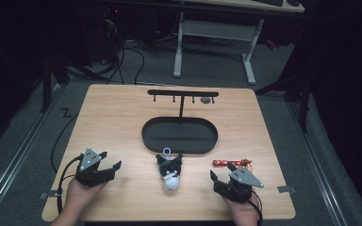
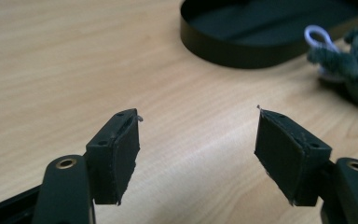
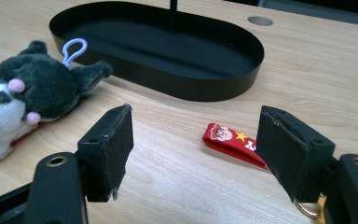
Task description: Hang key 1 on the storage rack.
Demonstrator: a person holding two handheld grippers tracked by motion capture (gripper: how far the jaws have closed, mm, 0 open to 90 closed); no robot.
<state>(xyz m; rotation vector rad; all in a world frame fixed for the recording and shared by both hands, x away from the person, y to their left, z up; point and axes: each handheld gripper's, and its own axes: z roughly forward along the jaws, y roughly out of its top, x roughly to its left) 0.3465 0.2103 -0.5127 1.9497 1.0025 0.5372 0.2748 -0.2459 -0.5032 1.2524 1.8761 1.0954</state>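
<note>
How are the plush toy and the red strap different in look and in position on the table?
The plush toy is thick, soft, black and white, with a pale loop at its head; the red strap is flat and thin, printed with a star and a small face. The plush toy lies midway between the grippers; the red strap lies by the right gripper. Both rest on the table, in front of the black tray.

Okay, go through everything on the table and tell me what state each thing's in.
Left gripper: open, holding nothing.
Right gripper: open, holding nothing.
Plush keychain: lying on the table, loop toward the tray.
Red strap keychain: lying flat beside the right gripper.
Black oval tray: empty.
Hook stand: upright, nothing hanging.
</note>
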